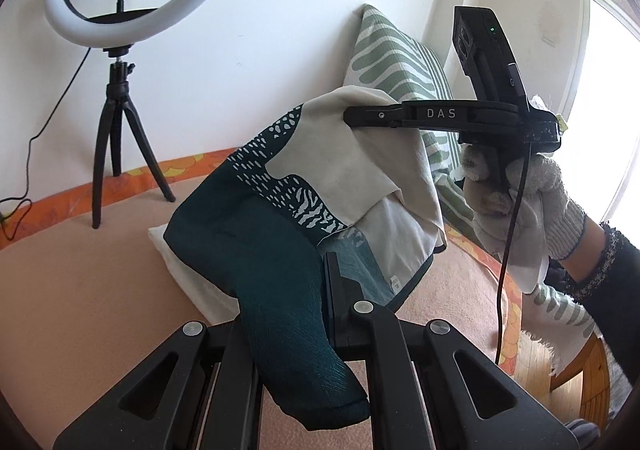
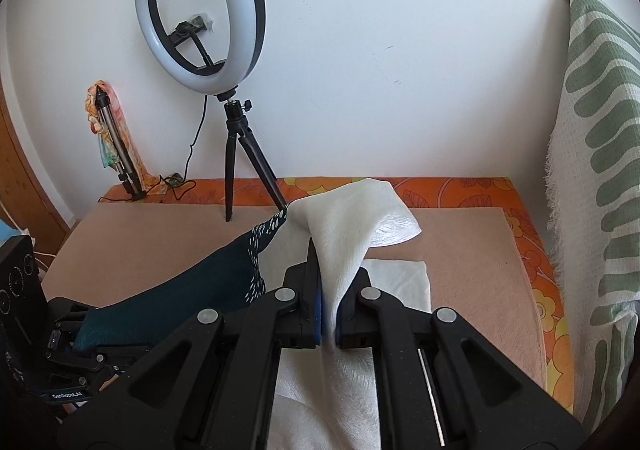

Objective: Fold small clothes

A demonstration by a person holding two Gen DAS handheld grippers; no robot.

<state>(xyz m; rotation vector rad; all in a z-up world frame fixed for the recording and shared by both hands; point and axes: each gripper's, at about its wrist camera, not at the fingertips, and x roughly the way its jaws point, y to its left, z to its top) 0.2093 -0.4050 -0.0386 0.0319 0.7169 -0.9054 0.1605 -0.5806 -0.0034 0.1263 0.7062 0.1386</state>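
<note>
2 grippers, left gripper (image 1: 320, 314) and right gripper (image 2: 329, 314), clamp 1 garment (image 1: 304, 186).

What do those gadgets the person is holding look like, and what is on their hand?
Both are matte black plastic. The left gripper has angular linkage bars with round silver rivets. The right gripper bears white letters "DAS", a small green light and a black cable hanging down; its pads are blue. The hand wears a grey knit glove and a dark speckled sleeve.

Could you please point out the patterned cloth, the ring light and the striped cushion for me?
patterned cloth (image 1: 256, 234): left wrist view, dark teal panel.
ring light (image 2: 200, 10): right wrist view, white ring's left side.
striped cushion (image 1: 384, 58): left wrist view, green-striped face.
</note>
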